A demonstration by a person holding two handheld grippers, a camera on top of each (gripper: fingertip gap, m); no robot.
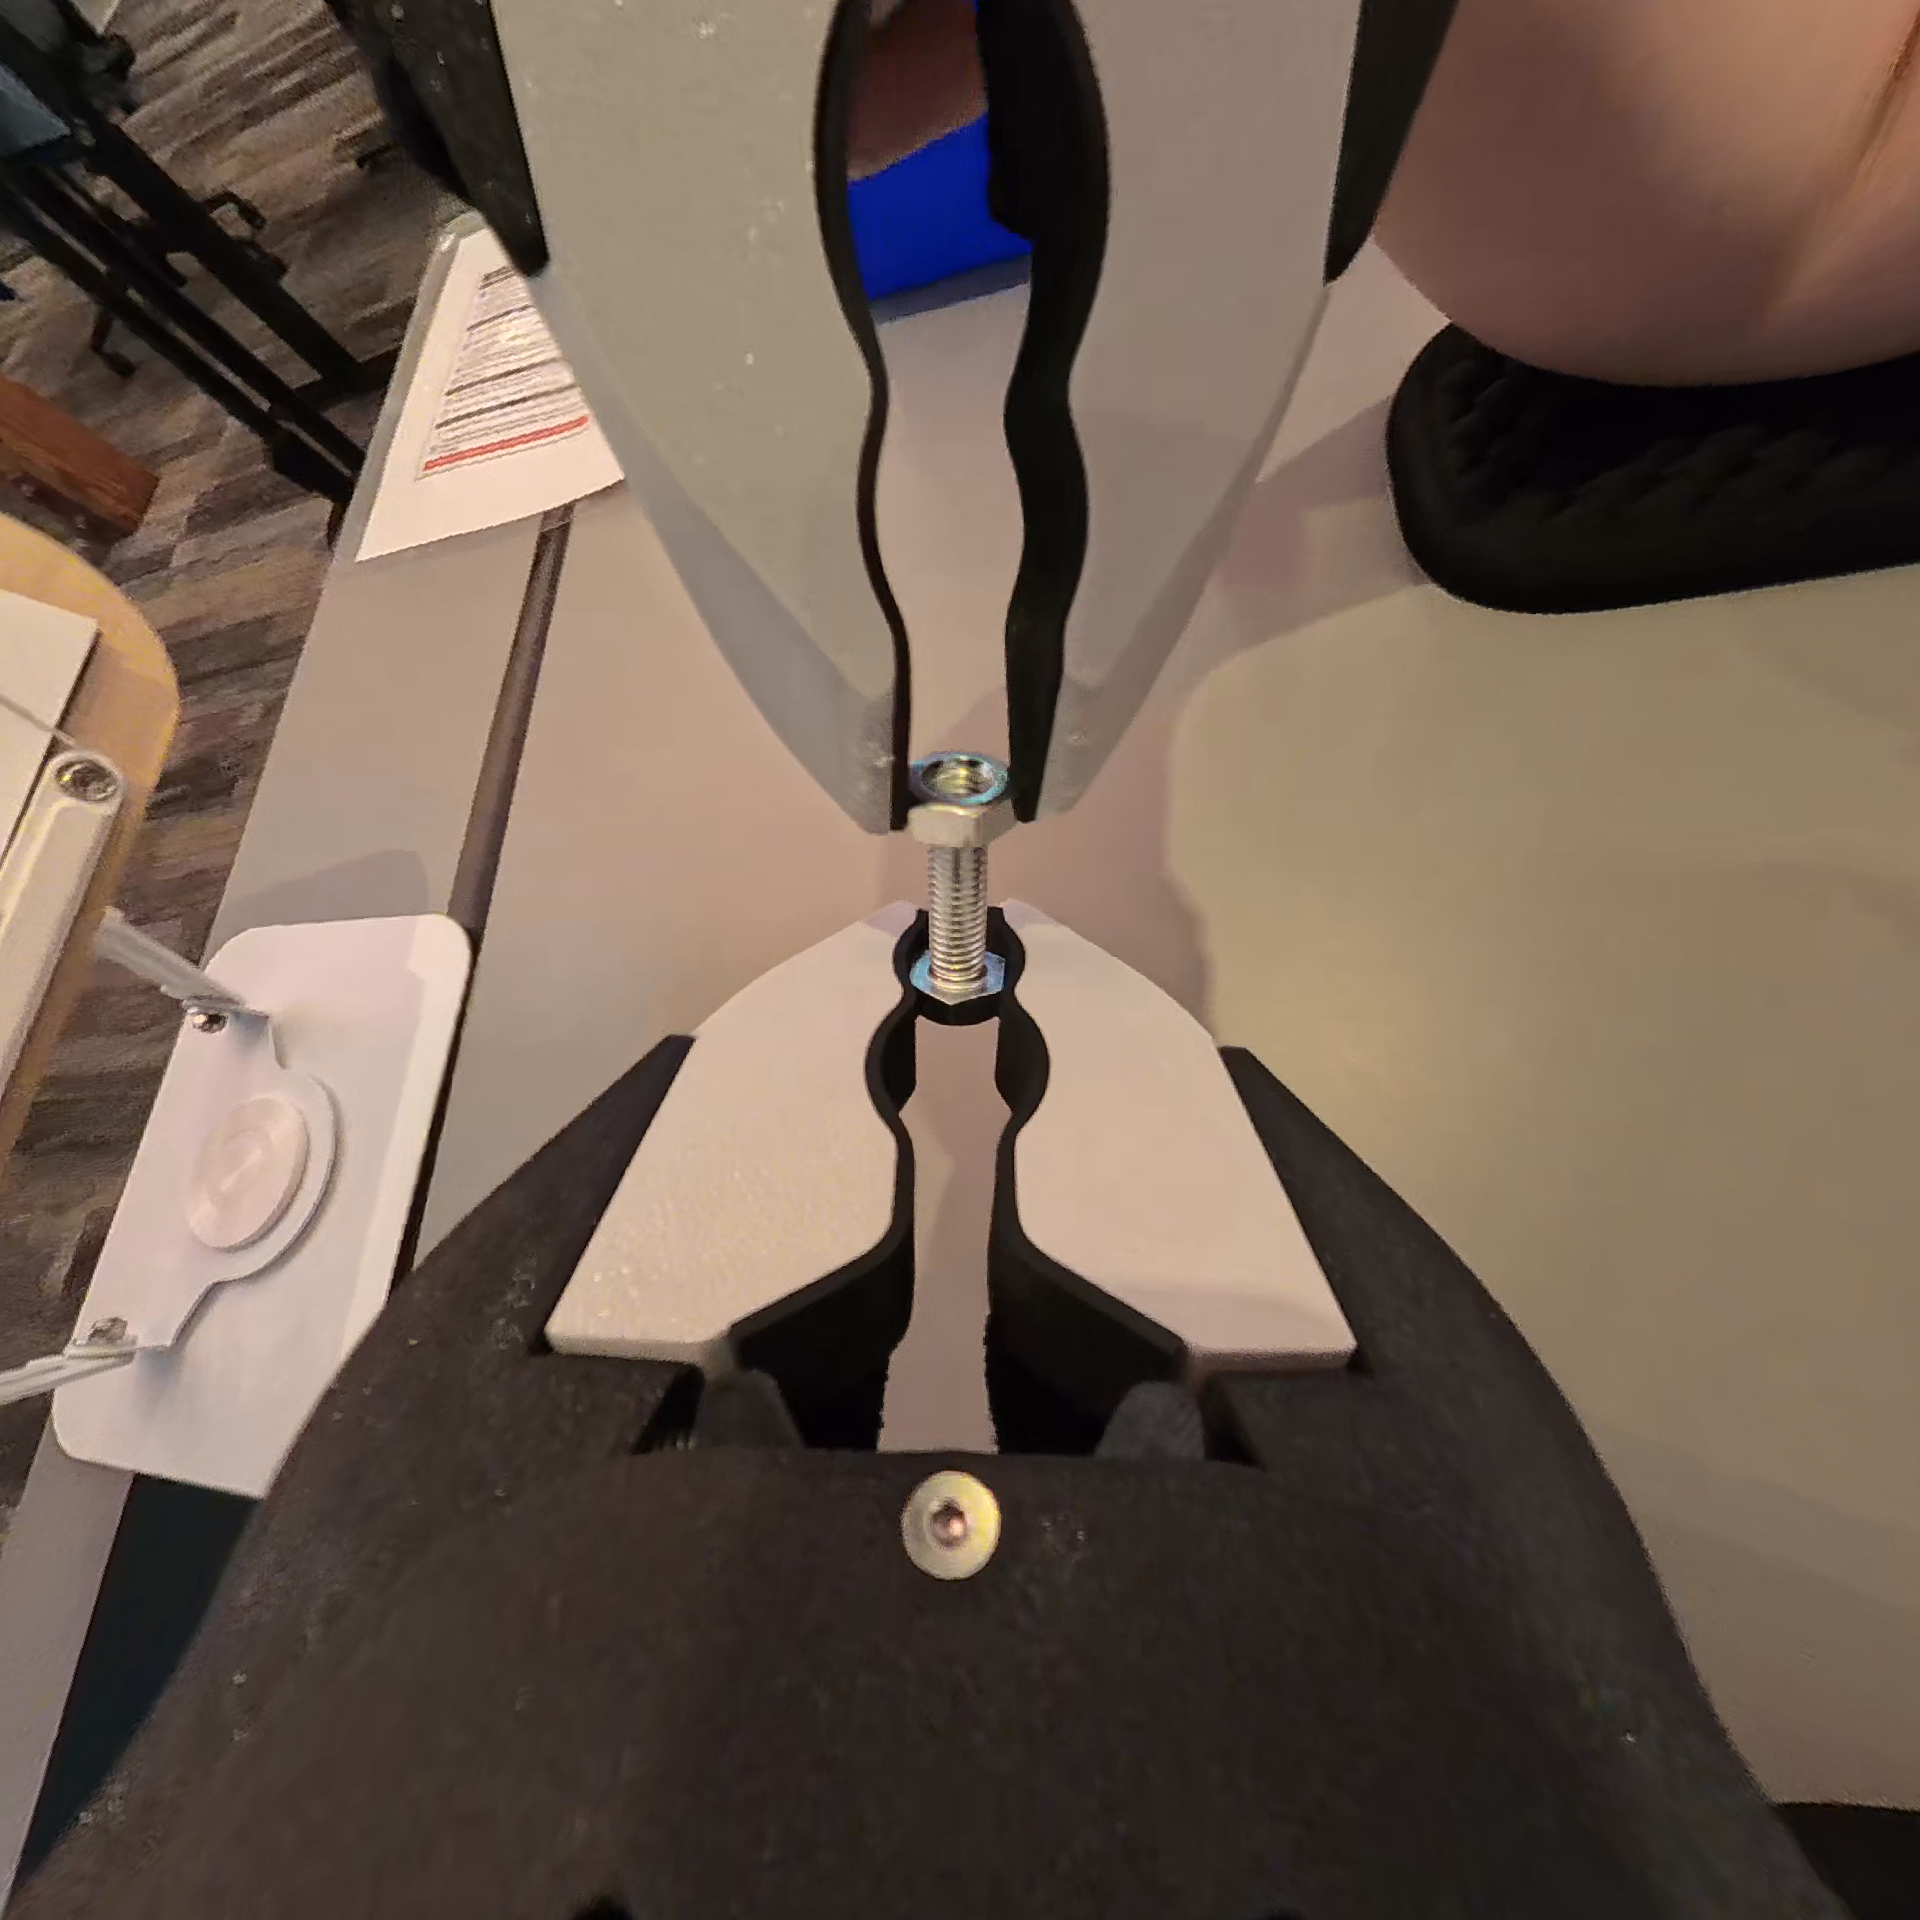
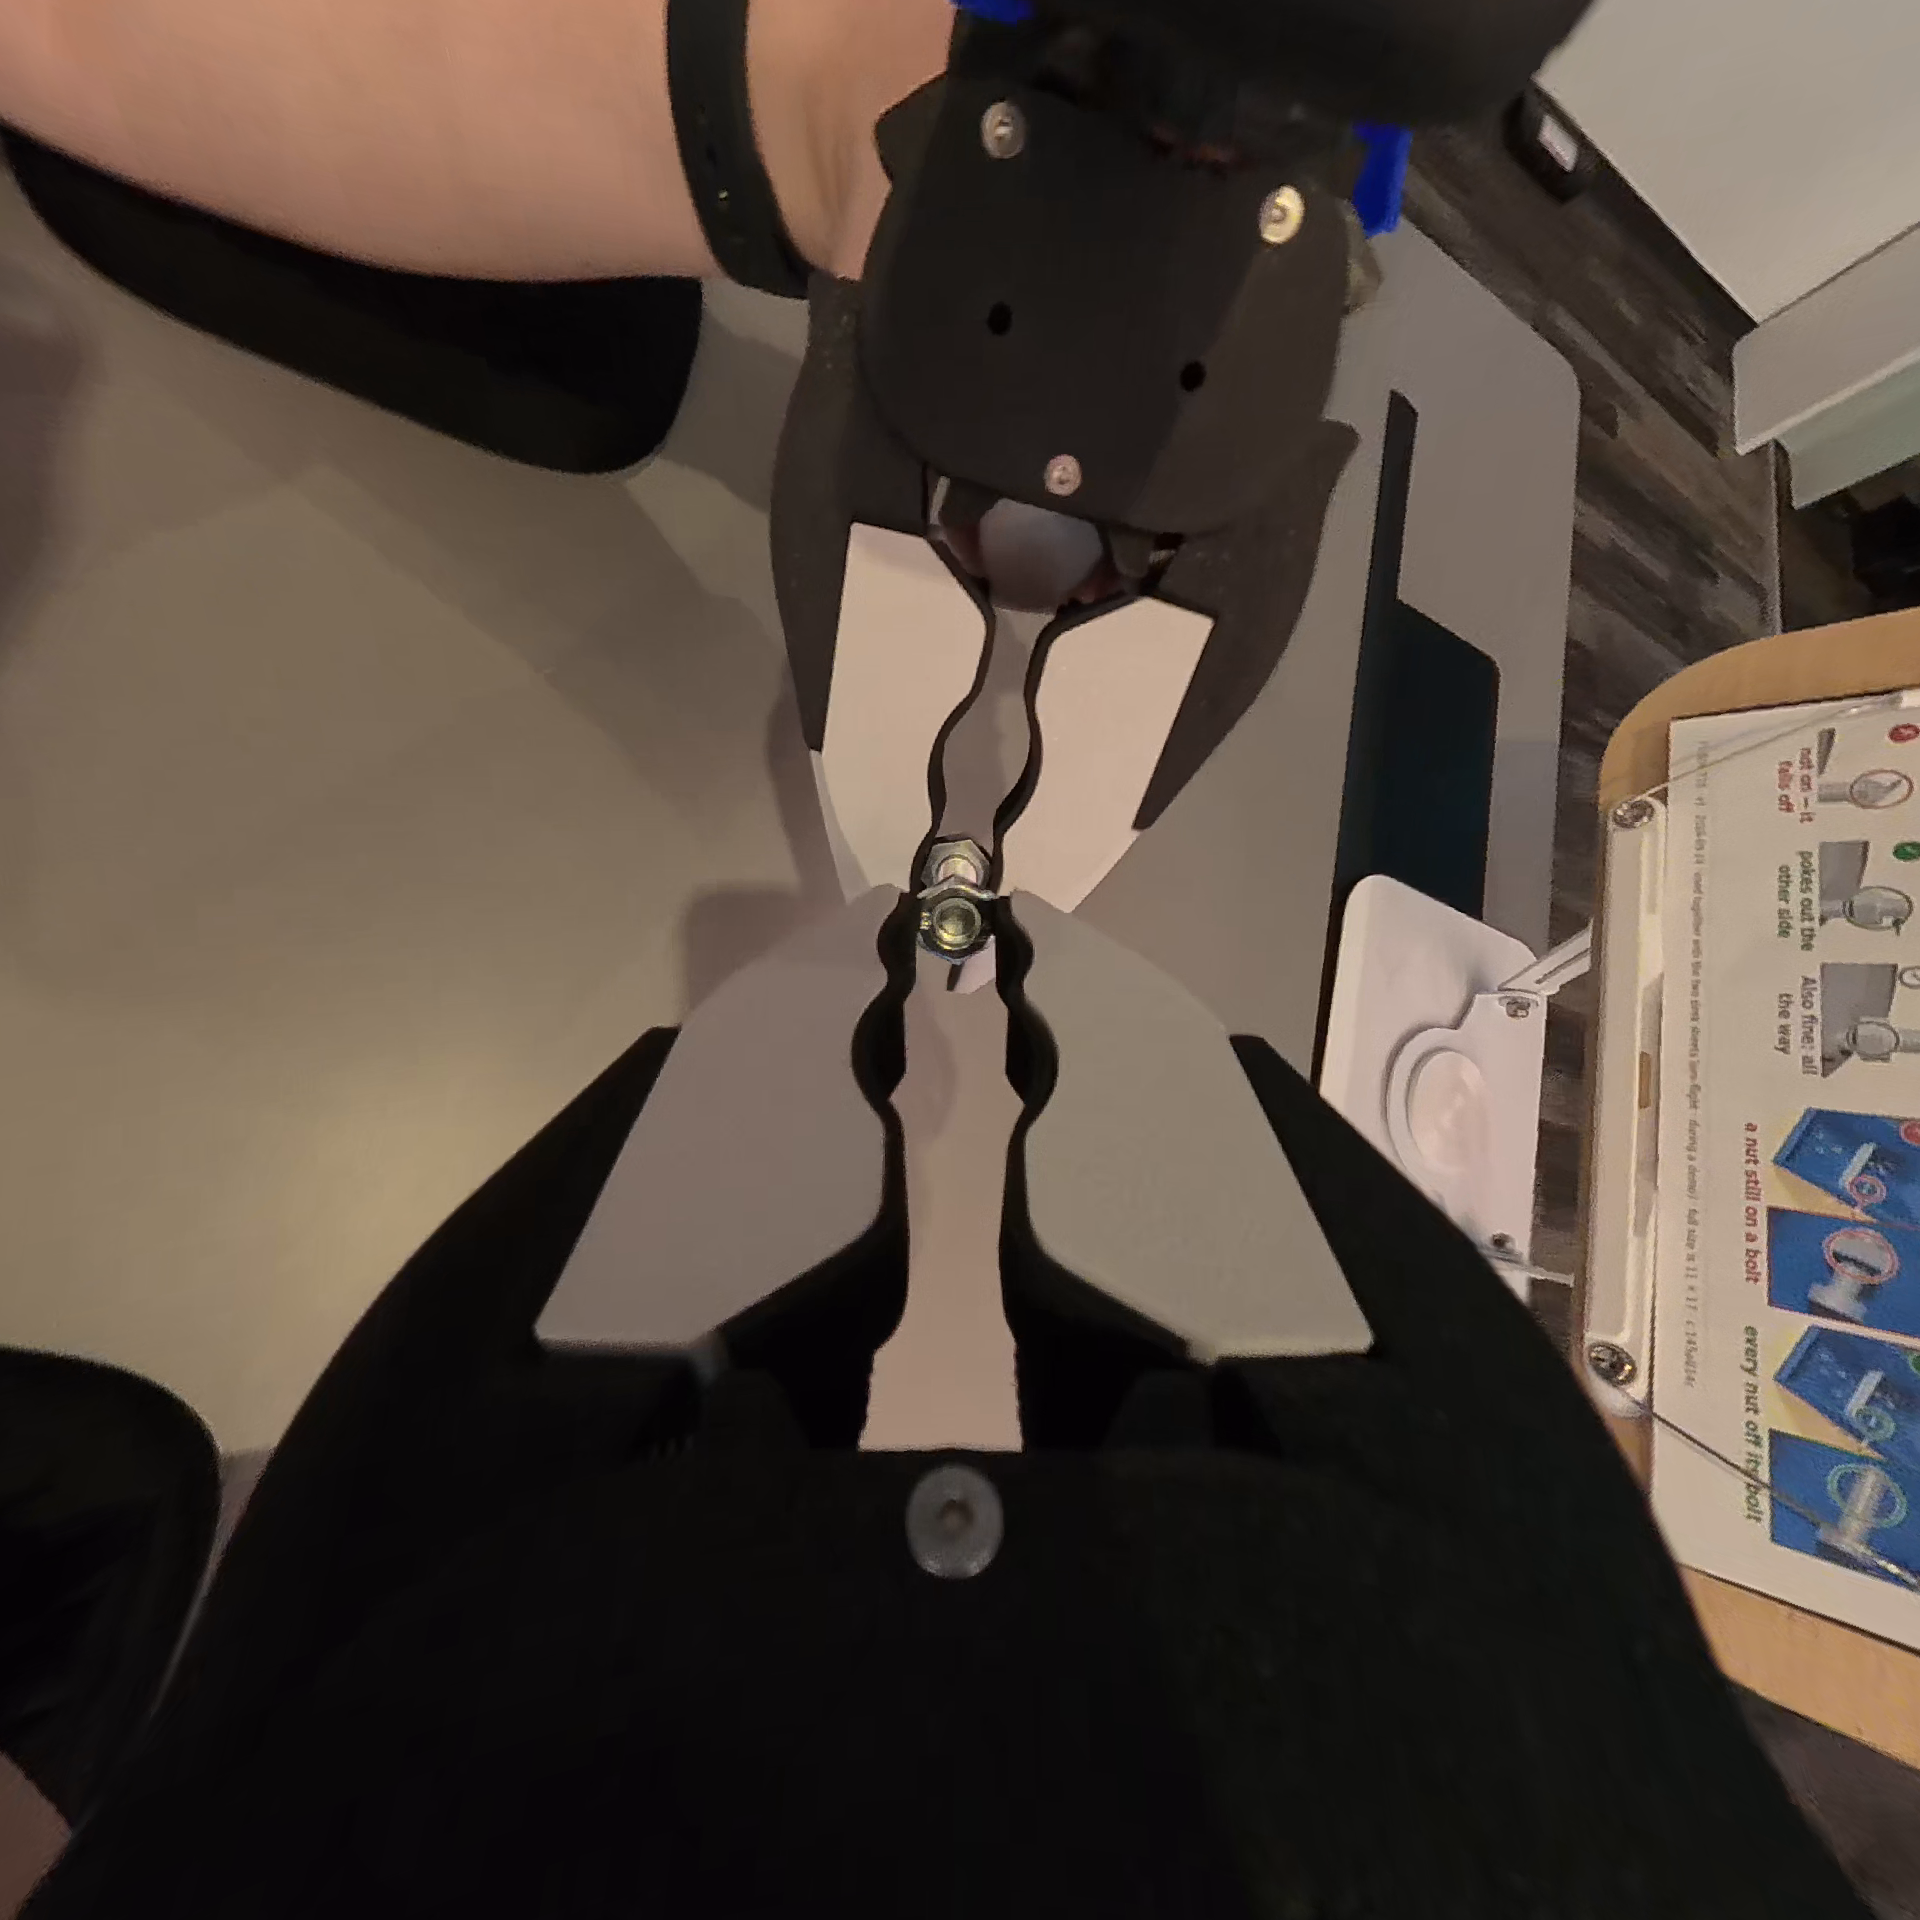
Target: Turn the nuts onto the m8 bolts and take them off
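A silver M8 bolt is held level above the grey table between my two grippers, which face each other. My left gripper is shut on the bolt's head end. My right gripper comes in from the far side and is shut on a hex nut seated on the bolt's threaded tip. In the right wrist view, my right gripper clamps the nut end-on. The left gripper holds the bolt just behind it; the shaft is mostly hidden there.
A black padded rest lies at the right, under a person's forearm. A blue bin shows behind the right gripper. A white mounting plate sits at the table's edge, beside a wooden board with an instruction sheet. The tips of one gripper are about 5 centimeters away from the tips of the other.
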